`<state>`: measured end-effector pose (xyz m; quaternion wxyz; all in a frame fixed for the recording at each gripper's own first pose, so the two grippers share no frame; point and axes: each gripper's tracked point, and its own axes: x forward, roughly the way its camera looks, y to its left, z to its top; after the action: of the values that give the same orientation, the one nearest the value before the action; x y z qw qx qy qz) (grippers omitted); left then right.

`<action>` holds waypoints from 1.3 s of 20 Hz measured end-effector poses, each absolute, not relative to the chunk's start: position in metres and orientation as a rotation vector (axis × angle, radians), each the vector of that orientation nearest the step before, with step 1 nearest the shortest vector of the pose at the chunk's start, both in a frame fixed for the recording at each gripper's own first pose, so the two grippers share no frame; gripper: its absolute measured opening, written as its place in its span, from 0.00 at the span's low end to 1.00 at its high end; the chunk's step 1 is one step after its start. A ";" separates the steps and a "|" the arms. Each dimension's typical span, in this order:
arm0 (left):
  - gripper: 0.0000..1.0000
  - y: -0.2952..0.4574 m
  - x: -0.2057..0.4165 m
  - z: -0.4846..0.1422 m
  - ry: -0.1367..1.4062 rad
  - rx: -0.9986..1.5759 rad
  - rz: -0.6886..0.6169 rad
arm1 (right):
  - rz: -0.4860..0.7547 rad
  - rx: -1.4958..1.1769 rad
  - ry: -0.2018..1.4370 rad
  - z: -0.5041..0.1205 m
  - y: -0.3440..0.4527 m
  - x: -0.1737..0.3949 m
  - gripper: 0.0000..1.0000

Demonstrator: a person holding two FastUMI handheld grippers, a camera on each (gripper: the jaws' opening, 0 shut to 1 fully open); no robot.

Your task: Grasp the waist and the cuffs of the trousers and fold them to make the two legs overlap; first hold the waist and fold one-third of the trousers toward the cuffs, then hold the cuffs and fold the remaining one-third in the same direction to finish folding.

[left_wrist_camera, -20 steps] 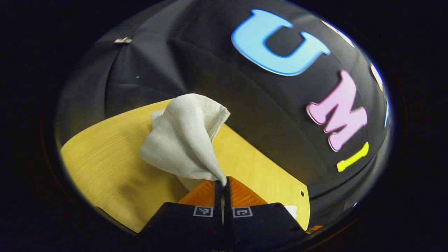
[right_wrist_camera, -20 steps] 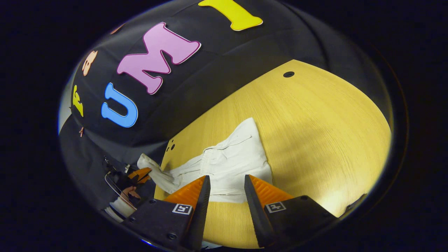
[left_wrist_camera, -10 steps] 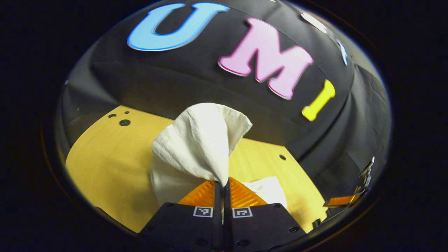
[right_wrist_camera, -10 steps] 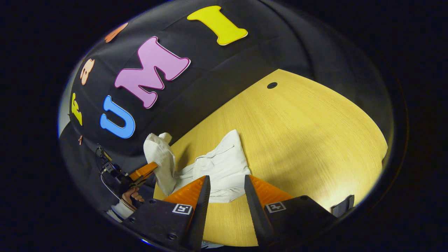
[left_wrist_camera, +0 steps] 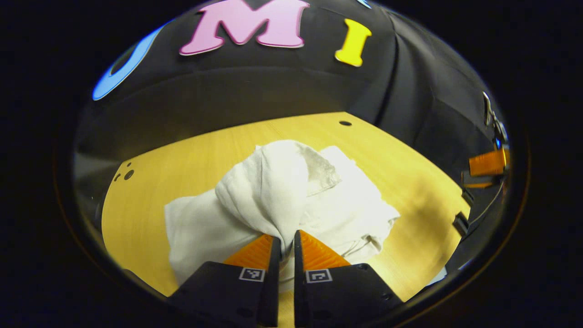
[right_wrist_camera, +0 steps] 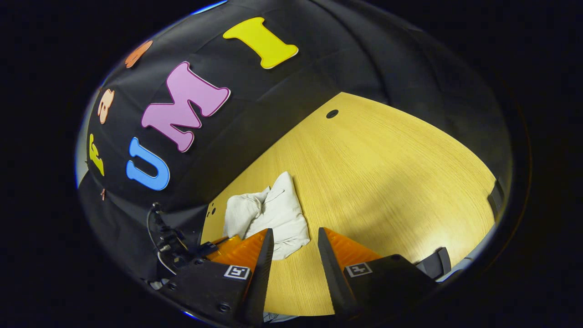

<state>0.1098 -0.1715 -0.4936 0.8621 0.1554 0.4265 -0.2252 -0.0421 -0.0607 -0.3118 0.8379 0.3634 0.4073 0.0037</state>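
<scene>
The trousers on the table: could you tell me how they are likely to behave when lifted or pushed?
The trousers are probably floppy: they drape and bunch around the left gripper. They seem light, held up by a small pinch. Pushed across the table, they would likely crumple rather than slide whole.

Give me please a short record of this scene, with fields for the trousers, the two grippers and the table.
trousers: white trousers, bunched in a loose heap on the table, one end laid over the rest
left gripper: left gripper nearly closed, a fold of cloth pinched between its fingers
right gripper: right gripper open, holds nothing, hangs over the table beside the heap
table: yellow wooden table
fold state: not flat, not finished
</scene>
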 end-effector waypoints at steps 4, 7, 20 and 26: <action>0.47 -0.190 0.083 -0.485 0.868 0.305 -0.566 | 0.013 0.772 0.850 -0.307 -0.064 -0.042 0.61; 0.89 -0.202 0.066 -0.470 0.860 0.246 -0.610 | 0.019 0.776 0.843 -0.302 -0.060 -0.042 0.61; 0.95 -0.151 0.037 -0.302 0.714 -0.152 -0.485 | 0.208 0.803 0.747 -0.212 0.032 -0.051 0.57; 0.95 -0.071 0.028 -0.252 0.646 -0.200 -0.363 | 0.252 0.781 0.712 -0.180 0.064 -0.056 0.87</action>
<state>0.0278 -0.0708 -0.2519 0.9273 -0.0976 0.3152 -0.1769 -0.0560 0.0641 -0.1801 0.8560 0.3717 0.3386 0.1198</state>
